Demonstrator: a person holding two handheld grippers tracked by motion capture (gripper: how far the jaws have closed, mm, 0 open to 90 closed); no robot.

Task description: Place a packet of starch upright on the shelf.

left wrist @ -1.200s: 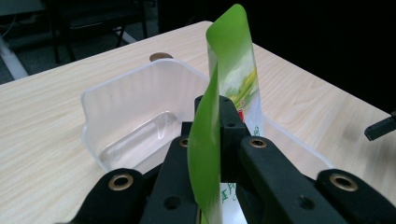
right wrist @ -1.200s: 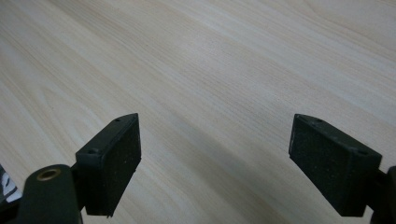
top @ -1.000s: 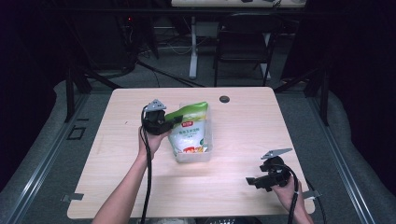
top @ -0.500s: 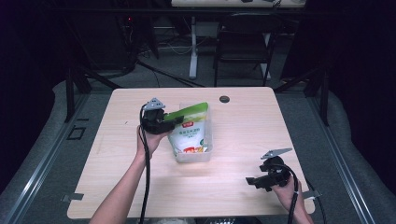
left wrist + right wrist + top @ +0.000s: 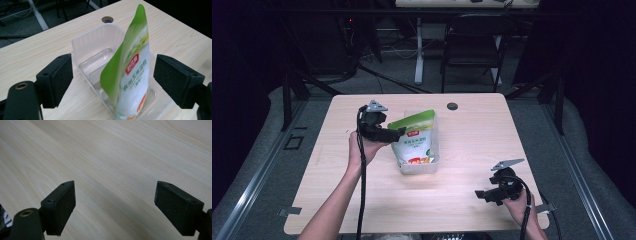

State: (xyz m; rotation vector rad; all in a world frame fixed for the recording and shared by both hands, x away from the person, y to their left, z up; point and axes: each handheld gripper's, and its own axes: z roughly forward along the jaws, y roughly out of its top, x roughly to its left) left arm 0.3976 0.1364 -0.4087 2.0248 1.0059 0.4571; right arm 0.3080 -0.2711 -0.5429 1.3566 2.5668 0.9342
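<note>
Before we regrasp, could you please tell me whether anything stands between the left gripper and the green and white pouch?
Nothing visible does: the left gripper is open, and the green and white pouch stands in the clear plastic tub between its fingers.

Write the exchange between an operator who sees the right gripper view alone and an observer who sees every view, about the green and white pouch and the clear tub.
Operator: I have bare wood between my jaws. Where is the pouch?
Observer: The pouch stands in the clear tub near the middle of the table, well away from the right gripper.
Operator: Does the left gripper hold it?
Observer: No. The left gripper has just been opening its jaws; the pouch's top is between them, but the pads stand clear of it.
</note>
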